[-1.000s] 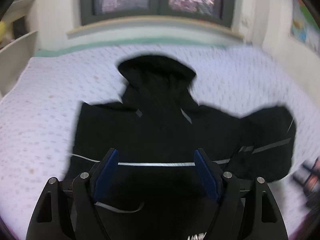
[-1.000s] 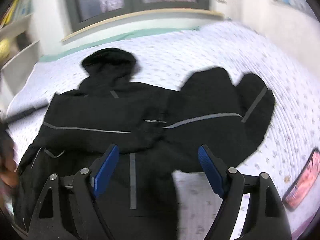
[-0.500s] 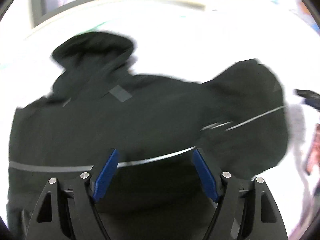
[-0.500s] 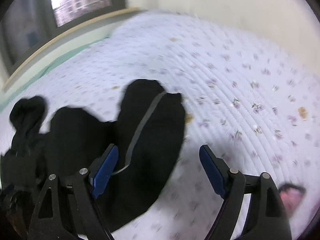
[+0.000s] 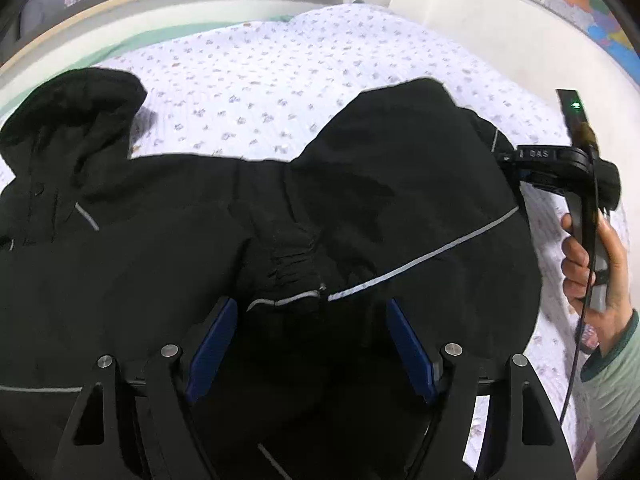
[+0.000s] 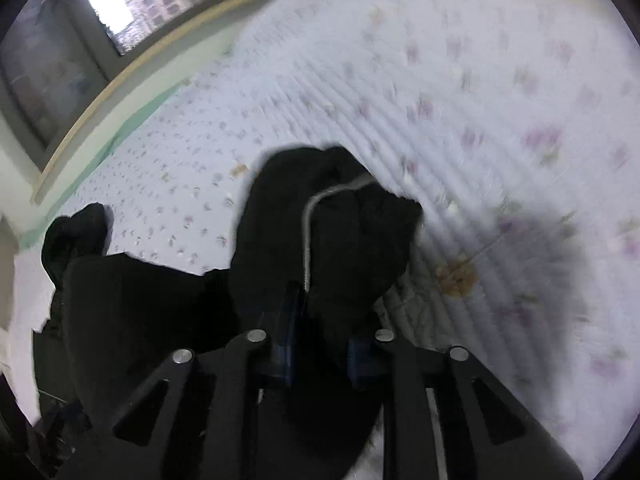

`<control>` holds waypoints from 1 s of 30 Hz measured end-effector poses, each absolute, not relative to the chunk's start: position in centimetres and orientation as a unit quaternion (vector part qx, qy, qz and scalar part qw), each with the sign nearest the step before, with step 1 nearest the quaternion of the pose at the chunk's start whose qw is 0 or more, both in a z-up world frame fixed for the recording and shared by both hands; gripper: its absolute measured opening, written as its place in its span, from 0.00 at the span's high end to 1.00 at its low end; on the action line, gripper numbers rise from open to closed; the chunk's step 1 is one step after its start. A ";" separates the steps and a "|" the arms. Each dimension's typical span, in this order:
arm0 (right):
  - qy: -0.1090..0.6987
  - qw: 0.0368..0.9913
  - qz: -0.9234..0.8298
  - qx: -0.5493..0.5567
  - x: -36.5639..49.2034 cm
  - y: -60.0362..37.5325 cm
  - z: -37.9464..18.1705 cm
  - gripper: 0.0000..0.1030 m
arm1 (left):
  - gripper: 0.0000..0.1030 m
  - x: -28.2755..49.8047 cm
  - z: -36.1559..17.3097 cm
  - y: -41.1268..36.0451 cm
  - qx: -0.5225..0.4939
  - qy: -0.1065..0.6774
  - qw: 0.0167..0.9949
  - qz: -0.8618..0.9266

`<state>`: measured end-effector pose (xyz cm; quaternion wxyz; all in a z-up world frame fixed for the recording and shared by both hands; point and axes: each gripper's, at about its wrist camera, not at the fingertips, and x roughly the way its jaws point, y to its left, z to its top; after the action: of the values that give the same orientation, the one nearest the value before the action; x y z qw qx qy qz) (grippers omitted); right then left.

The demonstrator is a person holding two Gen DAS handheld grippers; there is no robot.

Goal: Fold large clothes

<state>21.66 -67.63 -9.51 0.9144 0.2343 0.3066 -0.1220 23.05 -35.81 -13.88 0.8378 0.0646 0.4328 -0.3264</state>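
Black hooded jacket (image 5: 168, 240) lying spread on the floral bedspread (image 5: 280, 72); right tongs (image 6: 320, 320) closing on its sleeve (image 6: 344, 232) beside the bare quilt; left tongs (image 5: 312, 344) hovering released above the jacket's middle.

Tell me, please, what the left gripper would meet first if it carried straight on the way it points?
Most likely the black jacket: the open left gripper points down at its bunched, grey-striped fabric, though depth is unclear.
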 end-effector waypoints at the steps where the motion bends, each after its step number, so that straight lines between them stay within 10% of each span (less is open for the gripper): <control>1: 0.294 0.920 -0.133 0.225 20.6 -67.1 -8.7 0.81 | 0.25 23.0 -13.5 -35.9 0.061 0.427 0.838 -0.335; 15: 0.267 0.905 -0.247 0.219 11.5 -68.6 -6.5 0.88 | 0.25 23.1 -17.5 -44.7 0.126 0.491 0.759 -0.408; 30: 0.222 0.968 -0.068 0.097 12.9 -47.9 1.9 0.88 | 0.25 19.3 -3.2 -24.5 0.075 0.364 0.866 -0.333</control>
<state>12.86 -47.90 1.92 0.9678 0.0971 0.2218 -0.0682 19.29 -24.46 -3.19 0.8664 0.0751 0.3639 -0.3335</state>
